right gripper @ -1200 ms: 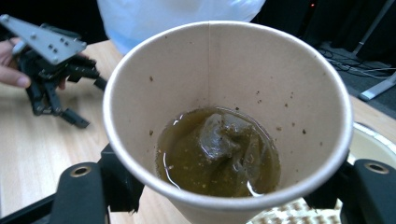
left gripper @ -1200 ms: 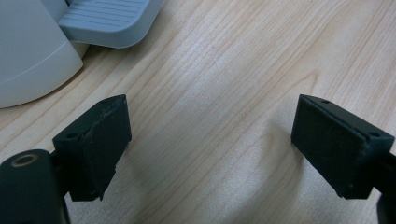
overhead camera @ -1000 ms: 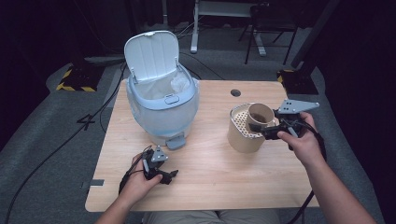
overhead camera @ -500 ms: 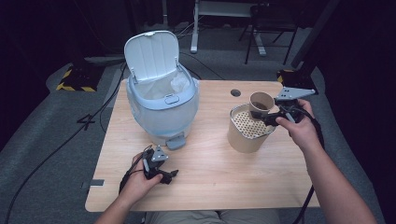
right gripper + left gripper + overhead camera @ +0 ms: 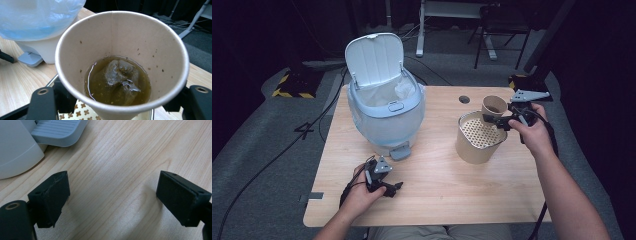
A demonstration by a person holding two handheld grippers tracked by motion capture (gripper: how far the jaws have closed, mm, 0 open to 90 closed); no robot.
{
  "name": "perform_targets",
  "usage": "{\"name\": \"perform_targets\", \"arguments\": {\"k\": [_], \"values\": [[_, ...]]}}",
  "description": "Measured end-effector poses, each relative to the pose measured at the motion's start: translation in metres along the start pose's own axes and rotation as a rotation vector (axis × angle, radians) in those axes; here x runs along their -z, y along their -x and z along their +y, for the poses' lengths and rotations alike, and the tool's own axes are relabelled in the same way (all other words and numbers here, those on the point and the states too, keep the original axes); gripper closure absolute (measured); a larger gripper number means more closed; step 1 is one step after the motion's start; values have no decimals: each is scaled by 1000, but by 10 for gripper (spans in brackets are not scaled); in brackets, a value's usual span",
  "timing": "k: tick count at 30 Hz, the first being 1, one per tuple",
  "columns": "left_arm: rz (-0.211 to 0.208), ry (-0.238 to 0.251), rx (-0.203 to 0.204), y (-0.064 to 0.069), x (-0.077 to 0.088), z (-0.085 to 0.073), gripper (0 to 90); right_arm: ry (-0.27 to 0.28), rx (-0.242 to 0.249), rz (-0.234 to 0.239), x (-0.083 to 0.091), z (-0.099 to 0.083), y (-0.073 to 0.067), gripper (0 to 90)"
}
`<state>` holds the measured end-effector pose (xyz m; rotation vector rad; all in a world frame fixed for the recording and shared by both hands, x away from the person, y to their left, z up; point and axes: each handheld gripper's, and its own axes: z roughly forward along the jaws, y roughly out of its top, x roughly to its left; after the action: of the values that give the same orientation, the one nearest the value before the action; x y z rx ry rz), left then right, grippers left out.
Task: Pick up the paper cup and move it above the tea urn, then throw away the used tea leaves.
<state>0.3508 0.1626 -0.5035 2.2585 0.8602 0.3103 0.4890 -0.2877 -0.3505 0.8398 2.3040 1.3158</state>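
Right tongs (image 5: 498, 121) squeeze the paper cup (image 5: 494, 106) (tea bag inside) over the strainer pot (image 5: 477, 141); tip slowly. Left tongs (image 5: 112, 195) rest open, empty.

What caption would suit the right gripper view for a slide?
Right gripper holding a paper cup with a used tea bag in brown liquid.

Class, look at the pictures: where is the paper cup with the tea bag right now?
In the high view the paper cup is at the table's right side, gripped by the right gripper just above the far rim of the perforated container.
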Motion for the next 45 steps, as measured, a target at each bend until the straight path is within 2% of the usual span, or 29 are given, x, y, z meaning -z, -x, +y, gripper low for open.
{"name": "perform_targets", "arguments": {"k": [4, 6, 8, 10, 12, 13, 14, 15, 16, 17, 18, 21, 27, 28, 29, 30, 31, 32, 33, 35, 36, 37, 39, 40, 41, 42, 45], "values": [[0, 0, -1, 0, 0, 0, 123, -6, 26, -8, 2, 1, -2, 302], [0, 0, 0, 0, 0, 0, 123, -19, 72, -34, 5, 2, -5, 302], [0, 0, 1, 0, 0, 0, 123, -45, 137, -72, 8, 4, -9, 302], [0, 1, 1, 0, 0, 0, 124, -50, 179, -85, 10, 5, -11, 302], [2, 1, 4, 0, 0, 0, 124, -55, 242, -111, 12, 6, -13, 302], [2, 1, 4, 0, 0, 0, 124, -55, 242, -111, 12, 6, -13, 302], [2, 0, 5, 1, 0, 0, 124, -62, 301, -132, 13, 7, -14, 302], [2, 0, 5, 1, 0, 0, 124, -69, 331, -146, 14, 7, -14, 301], [4, 0, 5, 1, 0, 0, 124, -80, 358, -160, 14, 7, -15, 301], [4, 0, 5, 1, 0, 0, 124, -80, 358, -160, 14, 7, -15, 301], [4, 0, 6, 1, 0, 0, 125, -99, 405, -184, 14, 8, -16, 301], [4, 0, 6, 1, 0, 0, 124, -127, 465, -212, 14, 8, -19, 301], [4, 1, 6, 1, 0, 0, 124, -202, 654, -303, 13, 10, -28, 301], [4, 1, 6, 1, 0, 0, 124, -202, 654, -303, 13, 10, -28, 301], [4, 1, 6, 1, 0, 0, 124, -220, 682, -316, 12, 10, -30, 301], [4, 2, 5, 1, 0, 0, 125, -248, 744, -336, 11, 12, -33, 300], [4, 2, 5, 1, 0, 0, 125, -248, 744, -336, 11, 12, -33, 300], [5, 2, 6, 1, 0, 0, 125, -273, 818, -367, 11, 13, -37, 298], [5, 2, 6, 1, 0, 0, 124, -284, 854, -382, 10, 14, -39, 298], [5, 2, 7, 1, 0, 0, 125, -306, 902, -417, 9, 14, -43, 298], [5, 2, 7, 1, 0, 0, 125, -306, 902, -417, 9, 14, -43, 298], [5, 2, 6, 1, 0, 0, 124, -338, 963, -440, 8, 15, -45, 298], [5, 2, 7, 1, 0, 0, 124, -362, 1010, -458, 7, 14, -47, 297], [5, 3, 7, 1, 0, 0, 125, -373, 1031, -471, 6, 13, -48, 298], [5, 3, 7, 1, 0, 0, 124, -373, 1031, -471, 6, 13, -48, 298], [5, 3, 7, 1, 0, 0, 124, -399, 1072, -488, 4, 12, -49, 298], [4, 2, 7, 1, 0, 0, 124, -430, 1123, -520, 2, 10, -51, 298]]}}
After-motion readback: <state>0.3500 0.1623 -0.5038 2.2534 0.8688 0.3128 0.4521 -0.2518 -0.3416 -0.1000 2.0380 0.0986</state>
